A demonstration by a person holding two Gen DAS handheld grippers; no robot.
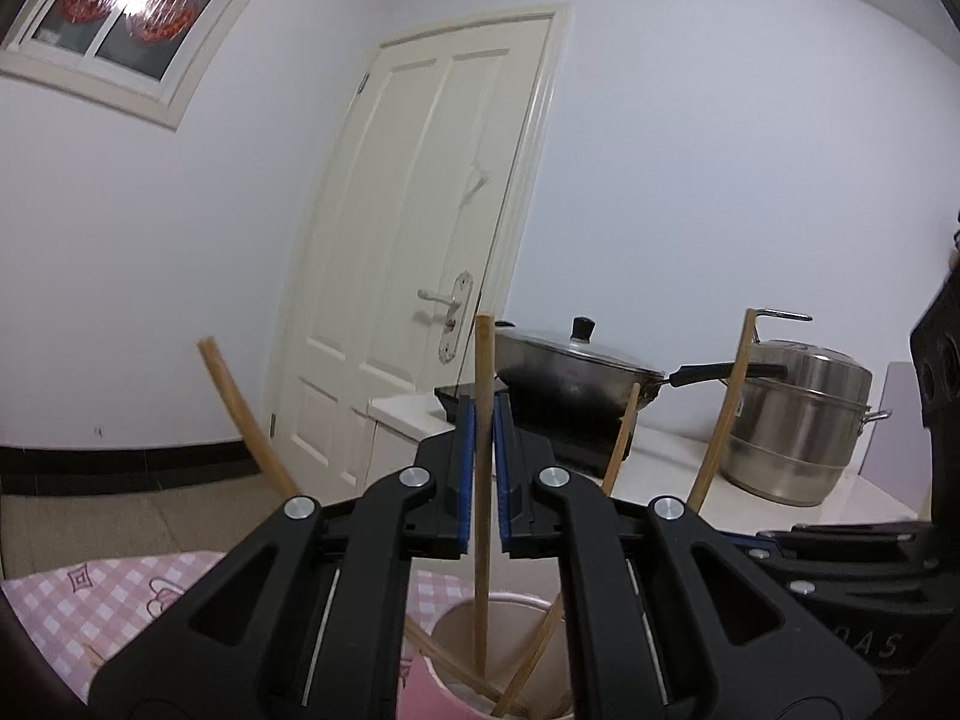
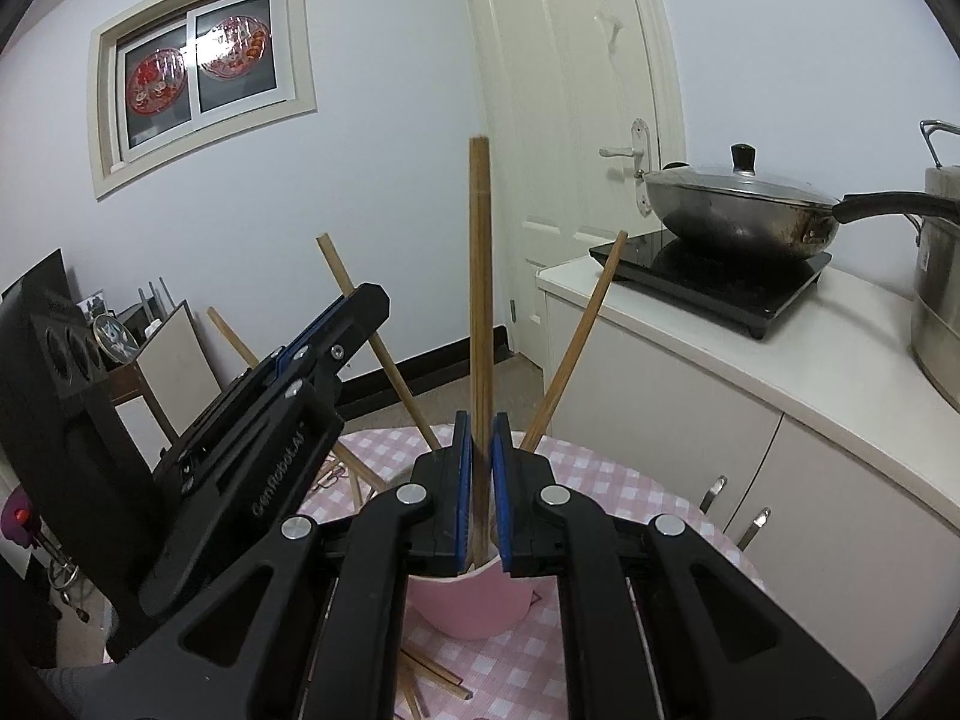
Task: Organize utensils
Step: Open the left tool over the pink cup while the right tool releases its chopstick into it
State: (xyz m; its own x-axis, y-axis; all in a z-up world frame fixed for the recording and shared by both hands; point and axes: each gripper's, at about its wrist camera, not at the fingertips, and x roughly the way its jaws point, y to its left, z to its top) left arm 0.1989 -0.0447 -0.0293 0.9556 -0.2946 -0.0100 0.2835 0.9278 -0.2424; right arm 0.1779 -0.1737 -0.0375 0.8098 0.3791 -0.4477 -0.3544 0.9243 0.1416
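A pink cup stands on a pink checked tablecloth, with several wooden chopsticks leaning out of it. My left gripper is shut on one upright chopstick whose lower end is inside the cup. My right gripper is shut on an upright pair of chopsticks that also reaches down into the cup. The two grippers are close together over the cup, and the left one shows at the left of the right wrist view.
Loose chopsticks lie on the cloth beside the cup. To the right, a white counter carries a lidded wok on a black hob and a steel steamer pot. A closed door is behind.
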